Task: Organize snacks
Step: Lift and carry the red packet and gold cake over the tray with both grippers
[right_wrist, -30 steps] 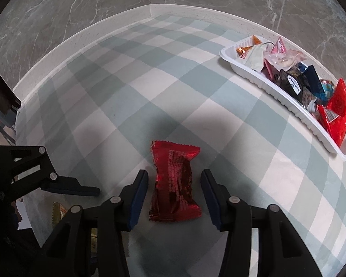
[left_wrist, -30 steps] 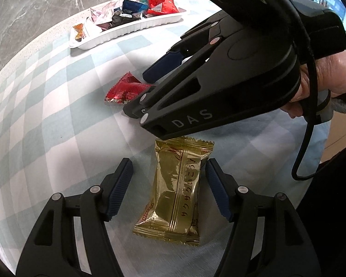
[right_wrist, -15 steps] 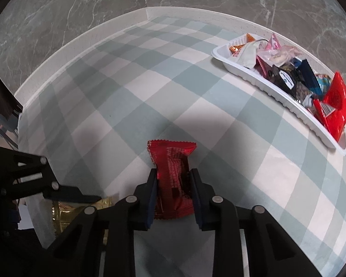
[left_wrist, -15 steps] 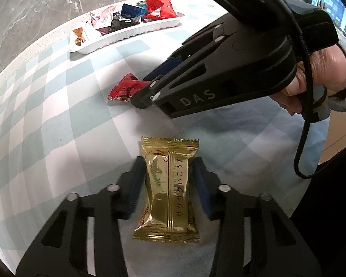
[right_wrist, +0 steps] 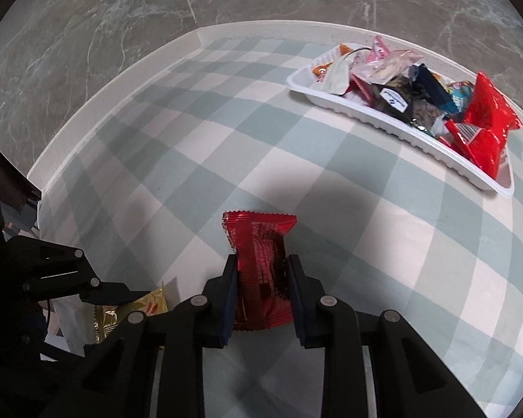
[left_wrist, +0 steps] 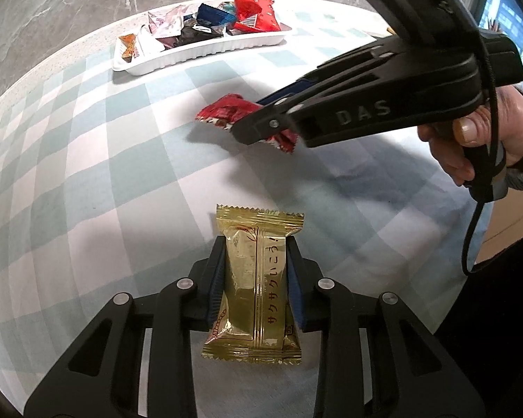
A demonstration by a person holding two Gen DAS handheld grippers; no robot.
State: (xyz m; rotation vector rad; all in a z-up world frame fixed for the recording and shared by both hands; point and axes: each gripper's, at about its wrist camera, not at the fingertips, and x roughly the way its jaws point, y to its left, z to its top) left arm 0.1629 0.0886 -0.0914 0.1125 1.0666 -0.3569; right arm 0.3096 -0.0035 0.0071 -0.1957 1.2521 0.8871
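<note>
My left gripper point(left_wrist: 256, 280) is shut on a gold snack packet point(left_wrist: 256, 275) with Japanese lettering, held above the checked tablecloth. My right gripper point(right_wrist: 261, 285) is shut on a red snack packet point(right_wrist: 259, 261), also lifted off the cloth. In the left wrist view the right gripper point(left_wrist: 261, 125) shows at upper right with the red packet point(left_wrist: 226, 111) sticking out of its tip. In the right wrist view the gold packet point(right_wrist: 129, 310) shows at lower left under the left gripper's black fingers point(right_wrist: 111, 291). A white tray point(left_wrist: 198, 54) holds several snacks at the far side of the table.
The tray also shows in the right wrist view point(right_wrist: 383, 118), at the upper right, with a big red bag point(right_wrist: 488, 122) at its near end. The round table's edge point(right_wrist: 122, 80) meets a grey marble floor. A hand point(left_wrist: 484, 136) holds the right gripper.
Both grippers have closed on their packets, the left on the gold one and the right on the red one, and both have lifted them off the cloth.
</note>
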